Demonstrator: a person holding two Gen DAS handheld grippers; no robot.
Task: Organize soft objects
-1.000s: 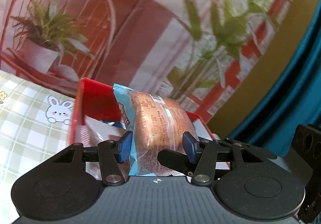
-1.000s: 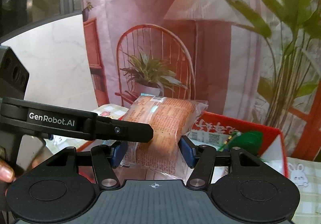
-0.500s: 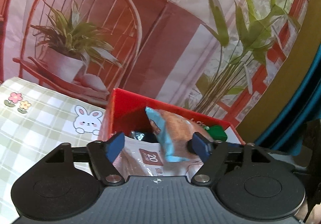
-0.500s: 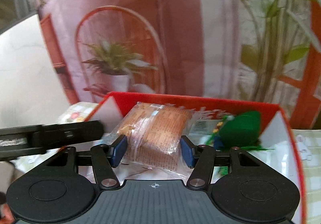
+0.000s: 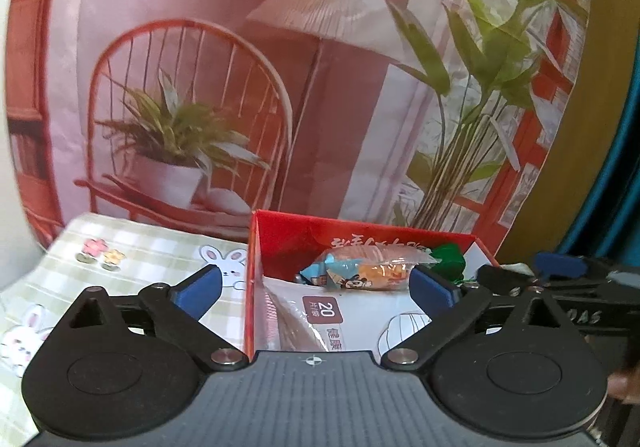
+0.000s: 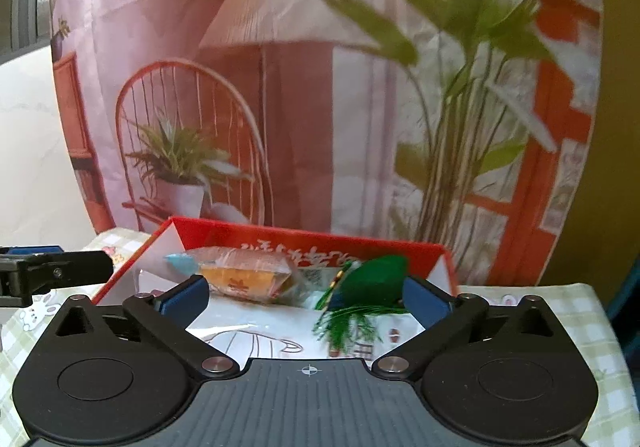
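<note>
Where the red box (image 6: 280, 237) stands on the checked cloth (image 5: 160, 251), two wrapped bread packets are seen lying inside it: one (image 5: 374, 273) ahead of the left gripper (image 5: 316, 287), the other (image 6: 244, 275) ahead of the right gripper (image 6: 306, 297). A green tassel toy (image 6: 372, 279) is found just beside the latter packet, near the right-hand finger. Both packets rest on a white pouch (image 5: 360, 323). Each gripper is spread wide with nothing held between its blue pads. Behind the box a printed backdrop (image 5: 280, 87) is hung.
</note>
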